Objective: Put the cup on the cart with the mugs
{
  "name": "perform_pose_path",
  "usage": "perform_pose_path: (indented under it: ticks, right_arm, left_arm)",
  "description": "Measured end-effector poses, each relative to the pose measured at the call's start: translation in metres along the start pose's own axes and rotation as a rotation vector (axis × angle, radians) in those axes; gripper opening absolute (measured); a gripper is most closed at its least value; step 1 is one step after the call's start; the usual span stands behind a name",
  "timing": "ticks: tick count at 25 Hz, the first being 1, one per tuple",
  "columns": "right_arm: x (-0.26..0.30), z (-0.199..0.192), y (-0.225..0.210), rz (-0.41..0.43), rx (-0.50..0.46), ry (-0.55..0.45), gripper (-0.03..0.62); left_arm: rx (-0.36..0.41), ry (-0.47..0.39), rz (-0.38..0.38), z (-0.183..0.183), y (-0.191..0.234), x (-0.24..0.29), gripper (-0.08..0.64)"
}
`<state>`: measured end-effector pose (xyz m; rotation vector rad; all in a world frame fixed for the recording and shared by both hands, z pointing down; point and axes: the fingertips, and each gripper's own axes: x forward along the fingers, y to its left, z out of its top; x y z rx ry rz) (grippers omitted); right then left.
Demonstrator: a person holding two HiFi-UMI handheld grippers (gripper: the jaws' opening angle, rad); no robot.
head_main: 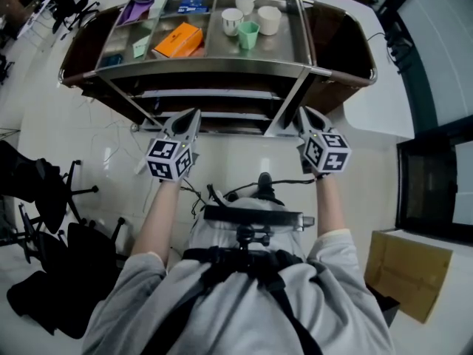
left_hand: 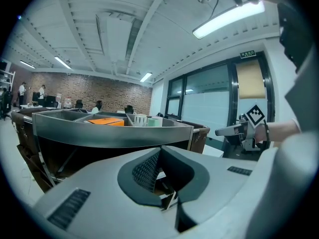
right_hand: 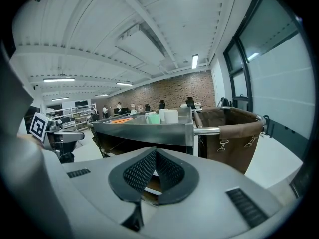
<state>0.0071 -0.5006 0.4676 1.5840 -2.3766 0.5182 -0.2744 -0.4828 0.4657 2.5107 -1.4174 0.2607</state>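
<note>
white glossy floor (head_main: 74, 124) surrounds a steel cart (head_main: 244, 66) with a partitioned top tray. the left compartments hold a purple pouch (head_main: 135, 9), an orange box (head_main: 178, 40) and blue packets (head_main: 194, 3). the left gripper (head_main: 194, 117) sits just below the cart's near edge, jaws pressed together on nothing. the right compartment holds the green cup (head_main: 248, 35), upright, just beside three white mugs (head_main: 269, 19). the right gripper (head_main: 303, 115) sits near the cart's right post, jaws likewise pressed together and empty.

status, as judged: placement appears complete. the cup already stands with the mugs, and no step remains visible.

legible writing: none. print on the orange box and on the green wall sign (left_hand: 246, 54) is too small to read. the marker cubes (head_main: 171, 159) carry patterns only.
</note>
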Motion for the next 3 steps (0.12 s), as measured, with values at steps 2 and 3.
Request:
perform_pose_path:
  ticks: [2,3]
  right_arm:
    - [0.0009,-0.0024,0.0019,0.0,-0.001,0.007,0.008]
    - [0.0013,-0.004,0.0031,0.001,-0.001,0.011,0.008]
  left_arm:
    - [-0.002,0.002,-0.003,-0.0015,0.0007,-0.0003,-0.002]
    - [-0.003,0.003,-0.004,-0.0025,0.0011,-0.0006,-0.002]
